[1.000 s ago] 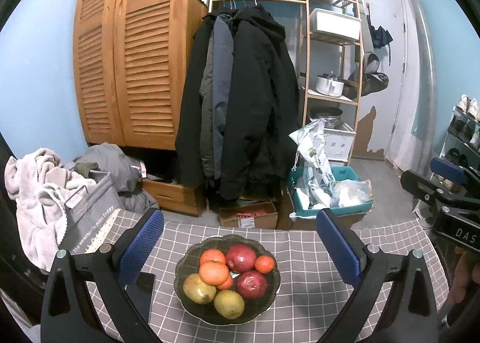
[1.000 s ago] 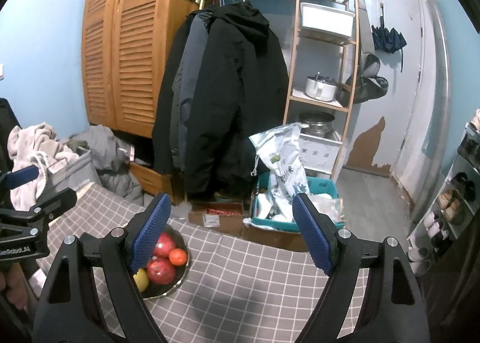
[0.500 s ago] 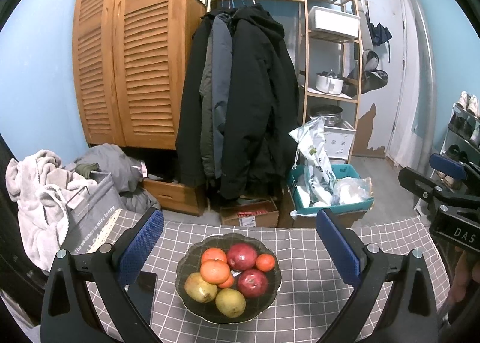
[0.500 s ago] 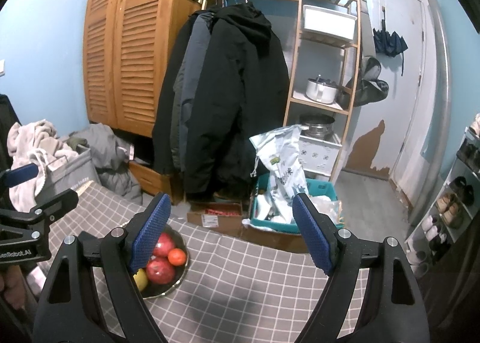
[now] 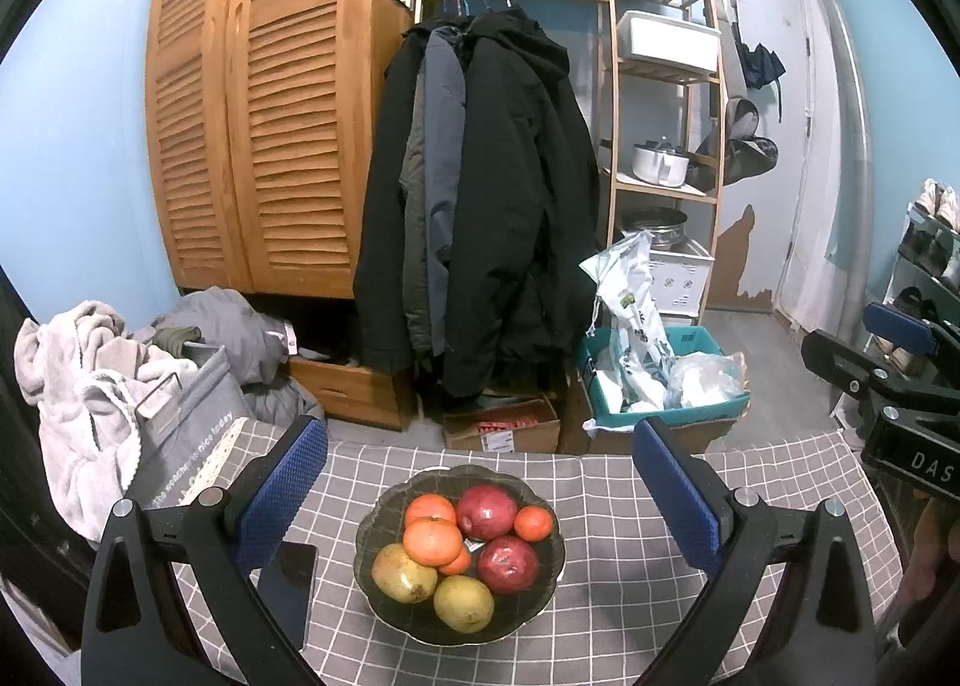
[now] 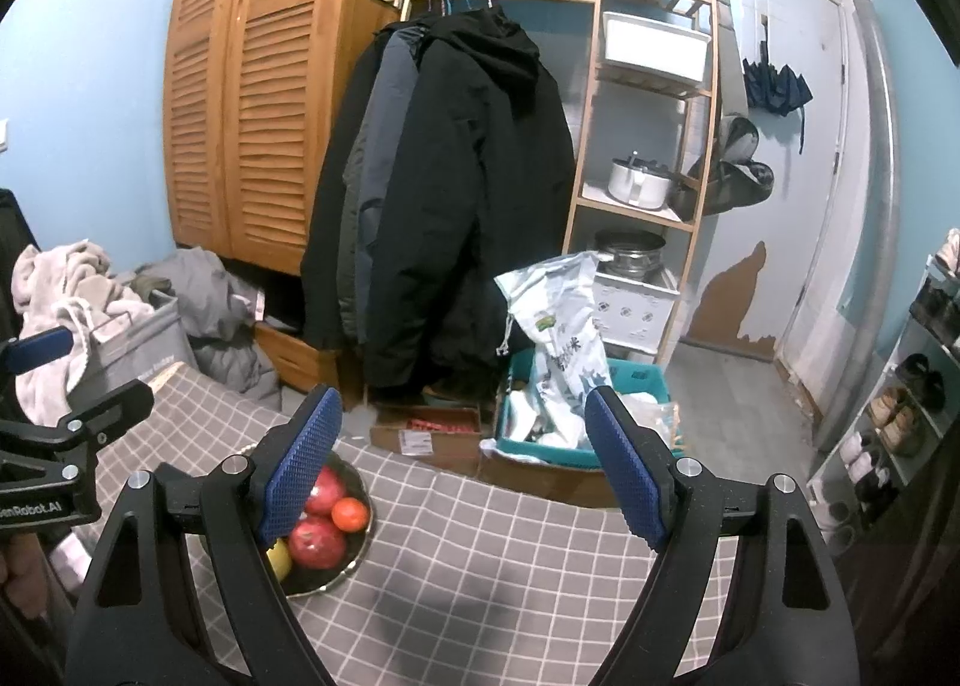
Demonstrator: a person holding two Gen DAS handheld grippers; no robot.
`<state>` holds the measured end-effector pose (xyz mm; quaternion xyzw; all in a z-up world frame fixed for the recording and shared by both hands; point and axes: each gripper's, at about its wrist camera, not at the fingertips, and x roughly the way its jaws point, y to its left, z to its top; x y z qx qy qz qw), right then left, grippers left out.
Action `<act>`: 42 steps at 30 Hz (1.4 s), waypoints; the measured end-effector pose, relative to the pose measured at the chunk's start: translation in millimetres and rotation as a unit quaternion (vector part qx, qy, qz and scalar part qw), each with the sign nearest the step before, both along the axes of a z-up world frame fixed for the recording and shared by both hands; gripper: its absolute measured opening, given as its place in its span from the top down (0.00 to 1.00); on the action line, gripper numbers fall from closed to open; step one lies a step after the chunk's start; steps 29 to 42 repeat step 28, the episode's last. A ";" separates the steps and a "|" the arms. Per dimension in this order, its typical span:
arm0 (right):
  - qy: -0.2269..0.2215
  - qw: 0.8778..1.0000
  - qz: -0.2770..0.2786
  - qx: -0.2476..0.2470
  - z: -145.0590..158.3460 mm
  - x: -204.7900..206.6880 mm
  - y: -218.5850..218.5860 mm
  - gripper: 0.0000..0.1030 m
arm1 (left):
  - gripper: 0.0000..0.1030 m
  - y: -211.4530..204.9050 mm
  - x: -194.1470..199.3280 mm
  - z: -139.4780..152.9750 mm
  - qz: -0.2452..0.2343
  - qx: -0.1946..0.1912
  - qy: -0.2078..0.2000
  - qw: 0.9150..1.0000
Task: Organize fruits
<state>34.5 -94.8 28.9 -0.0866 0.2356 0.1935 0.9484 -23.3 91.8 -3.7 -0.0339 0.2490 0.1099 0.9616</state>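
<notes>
Fruit bowl (image 6: 351, 551) half hidden behind wide-open right gripper (image 6: 462, 467)

A home: hung coats (image 5: 480, 194), louvred wardrobe (image 5: 264, 116), shoe rack (image 6: 900, 416).

A dark glass bowl (image 5: 549, 578) sits on the table (image 5: 630, 608) covered by a grey checked cloth, holding red apples (image 5: 487, 512), orange tangerines (image 5: 432, 541) and yellow-brown pears (image 5: 463, 603). The pears lie nearest, the tangerines to the left and centre, the apples to the right and far. A flat black phone (image 5: 287, 584) lies left of the bowl. Beyond the far table edge stands a teal plastic crate (image 5: 690, 341) on the floor, right of hanging black coats (image 5: 516, 194).
</notes>
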 end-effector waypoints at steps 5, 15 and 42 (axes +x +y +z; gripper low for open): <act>0.000 1.000 0.000 0.000 0.0 0.0 -0.2 0.20 | 0.01 2.6 -1.8 -0.6 0.005 -0.003 0.000 1.000; -0.001 1.000 0.001 -0.001 0.0 -0.4 0.0 0.20 | 0.01 8.2 0.9 -2.4 0.008 -0.007 0.009 1.000; -0.001 1.000 0.001 -0.001 -0.4 -1.4 0.8 0.20 | 0.01 13.8 1.4 0.2 0.012 -0.007 0.010 1.000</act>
